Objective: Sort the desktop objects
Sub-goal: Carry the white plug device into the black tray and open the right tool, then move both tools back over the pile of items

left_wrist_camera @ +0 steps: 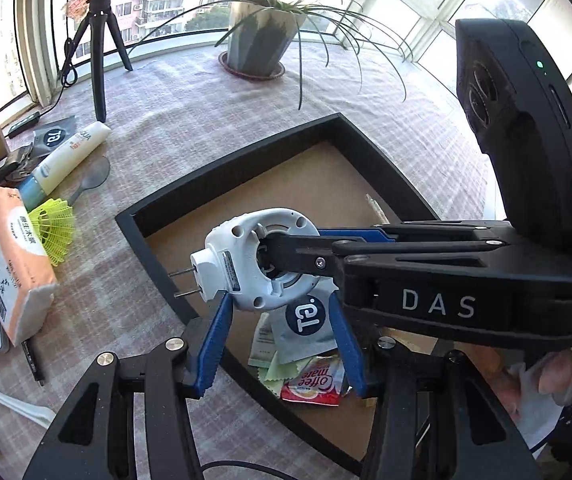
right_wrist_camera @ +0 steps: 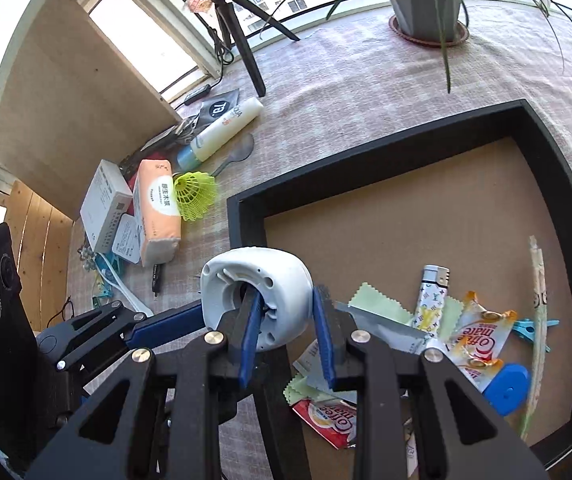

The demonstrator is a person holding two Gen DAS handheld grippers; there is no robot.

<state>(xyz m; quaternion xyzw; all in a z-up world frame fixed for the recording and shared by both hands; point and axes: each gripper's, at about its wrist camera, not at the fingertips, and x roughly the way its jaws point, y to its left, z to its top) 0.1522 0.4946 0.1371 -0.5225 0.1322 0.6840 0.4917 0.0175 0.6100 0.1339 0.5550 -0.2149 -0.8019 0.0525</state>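
The white plug-in device (left_wrist_camera: 254, 258) hangs above the near-left corner of the black tray (left_wrist_camera: 222, 162), held between both tools. Its ring-shaped body lies roughly level, with the long axis running left to right in the left wrist view; the two metal prongs point left, out over the tray's wall toward the checked surface (left_wrist_camera: 190, 104).

The right gripper (right_wrist_camera: 286, 328) is clamped on it: one blue pad sits inside the central opening and the other presses the rounded outer shell, so the jaws pinch the ring's wall. The left gripper (left_wrist_camera: 282, 334) stands with its jaws apart. The left finger touches the device's underside, while the right finger hangs clear of it (over the sachets).

Inside the tray lie a Coffee mate packet (right_wrist_camera: 482, 340), a patterned lighter (right_wrist_camera: 432, 300), pale green cloths (right_wrist_camera: 374, 304), a blue disc (right_wrist_camera: 506, 388) and a silver sachet (left_wrist_camera: 306, 328).

On the surface to the left sit a tissue pack (right_wrist_camera: 158, 208), a yellow shuttlecock (right_wrist_camera: 196, 192), a cream tube (right_wrist_camera: 226, 128) and a white box (right_wrist_camera: 104, 204). Far back stand a potted plant (left_wrist_camera: 262, 36) and a small tripod (left_wrist_camera: 100, 40).
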